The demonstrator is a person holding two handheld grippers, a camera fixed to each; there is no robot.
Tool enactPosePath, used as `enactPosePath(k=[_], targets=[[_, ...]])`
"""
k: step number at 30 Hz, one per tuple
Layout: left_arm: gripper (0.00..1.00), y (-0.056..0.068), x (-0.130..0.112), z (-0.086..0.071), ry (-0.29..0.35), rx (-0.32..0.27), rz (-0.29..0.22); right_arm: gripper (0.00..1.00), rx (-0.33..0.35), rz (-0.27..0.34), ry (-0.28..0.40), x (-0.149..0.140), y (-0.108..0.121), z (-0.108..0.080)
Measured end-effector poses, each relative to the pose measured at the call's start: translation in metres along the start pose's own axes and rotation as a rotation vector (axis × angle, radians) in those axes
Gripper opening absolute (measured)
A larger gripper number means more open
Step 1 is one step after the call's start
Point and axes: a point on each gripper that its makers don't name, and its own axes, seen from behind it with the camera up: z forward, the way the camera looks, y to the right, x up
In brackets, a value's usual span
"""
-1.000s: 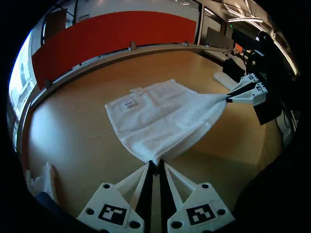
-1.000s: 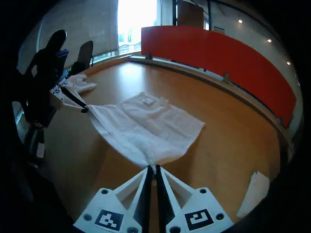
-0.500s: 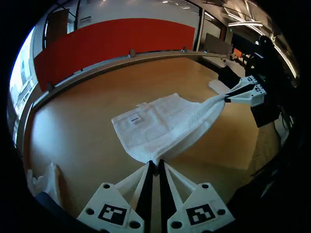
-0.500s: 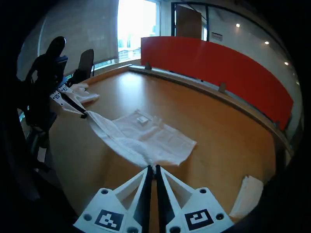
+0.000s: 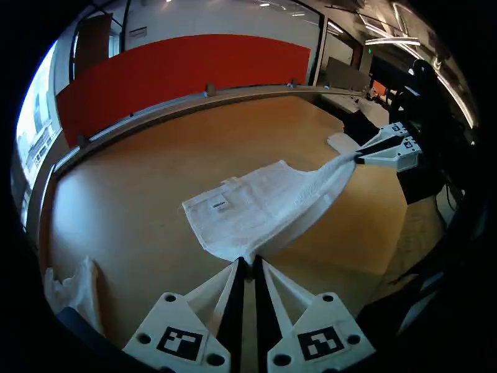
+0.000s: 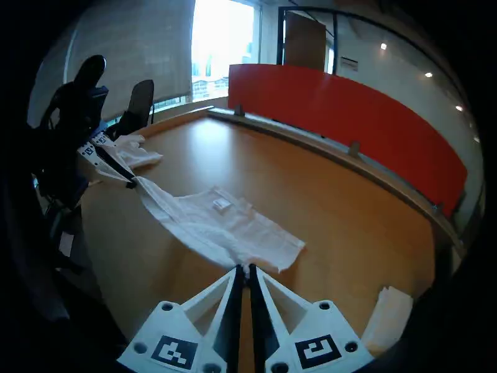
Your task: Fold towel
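At the left of the left gripper view, a crumpled white cloth (image 5: 74, 292) lies by the near edge of the wooden table (image 5: 136, 186). In the middle, the left gripper (image 5: 247, 262) has its fingers closed on one corner of the towel (image 5: 248, 208). The towel's far part lies flat on the wood with a small label facing up. Its near edge is lifted and stretched toward the right gripper (image 5: 358, 159) at the right, whose fingers pinch the other corner. Just behind that gripper a folded cloth (image 5: 341, 142) rests on the table. A red panel (image 5: 180, 68) runs along the far edge.

The right gripper view adds, at the left, an office chair (image 6: 138, 99) and a bright window (image 6: 217, 43) beyond the table. There the crumpled white cloth sits just behind the left gripper.

Broad bare wood lies between the towel and the red panel, and also to the towel's right. In this view the folded cloth sits near the table's right edge, well apart from the towel.
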Motion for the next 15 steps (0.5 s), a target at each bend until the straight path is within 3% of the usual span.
enactPosePath(k=[15], targets=[[0.11, 0.0058, 0.0005, -0.0087, -0.004, -0.001, -0.009, 0.08, 0.012, -0.002, -0.003, 0.0019, -0.0047, -0.0085]])
